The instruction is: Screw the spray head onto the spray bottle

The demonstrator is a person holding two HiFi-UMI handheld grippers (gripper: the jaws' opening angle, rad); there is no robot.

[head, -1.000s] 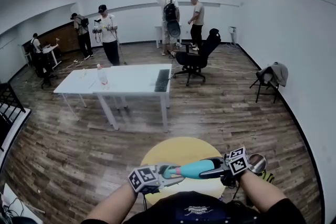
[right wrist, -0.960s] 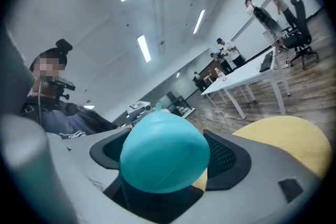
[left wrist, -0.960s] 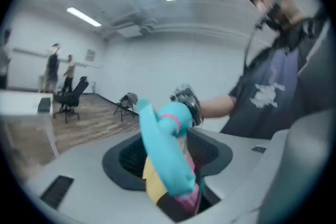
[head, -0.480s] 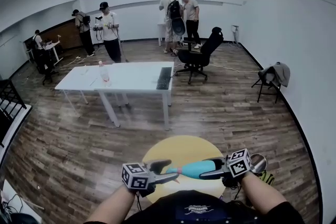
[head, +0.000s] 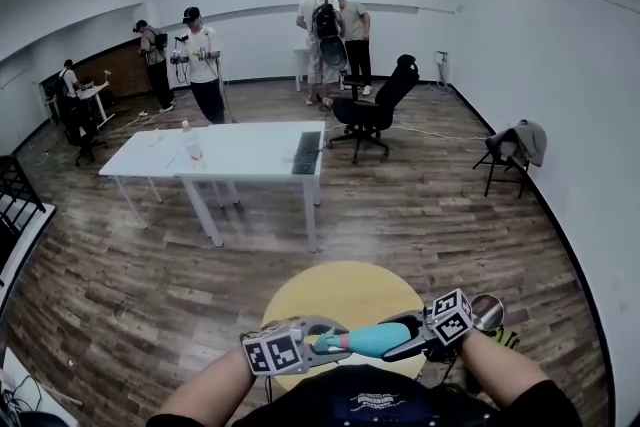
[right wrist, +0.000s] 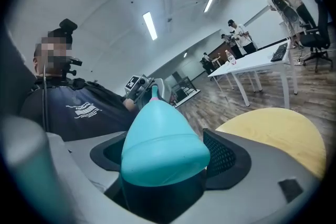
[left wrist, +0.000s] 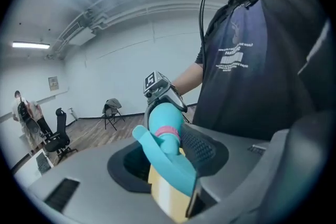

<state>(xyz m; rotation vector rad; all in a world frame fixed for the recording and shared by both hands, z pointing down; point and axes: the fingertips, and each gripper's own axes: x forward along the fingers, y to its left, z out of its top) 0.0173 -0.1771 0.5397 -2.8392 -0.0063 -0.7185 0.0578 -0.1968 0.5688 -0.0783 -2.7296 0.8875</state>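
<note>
**Teal, pear-shaped plastic spray bottle** (head: 380, 340) held lying level in the air between the two grippers.

- **Right gripper** (right wrist: 165, 162): The broad base of the bottle sits between its fingers. The jaws stand wide and are clamped on the body from both sides. One black mesh pad (right wrist: 224, 157) lies against the bottle's flank. From these fingers the body tapers away to a pink collar (left wrist: 168, 132) at the neck.
- **Left gripper** (head: 335, 342): Past the collar, the teal plastic spray head (left wrist: 176, 168), with its long trigger, lies between the fingers, which point toward those of the right gripper. The left jaws, roughly half apart, have just been closing and now clasp the spray head. A ribbed black pad (left wrist: 198, 147) presses on one side of it.

The head meets the neck at the collar. How far it is threaded on cannot be told.

Directly beneath both sets of fingers lies a round yellow tabletop (head: 345, 290), and the bottle is clear of it. Well beyond the fingertips, across the wood-plank floor (head: 430, 215), stands a long white table (head: 250, 153). It carries a black keyboard (head: 308, 153). A black office chair (head: 372, 110) stands farther off, and several persons stand along the far wall.
</note>
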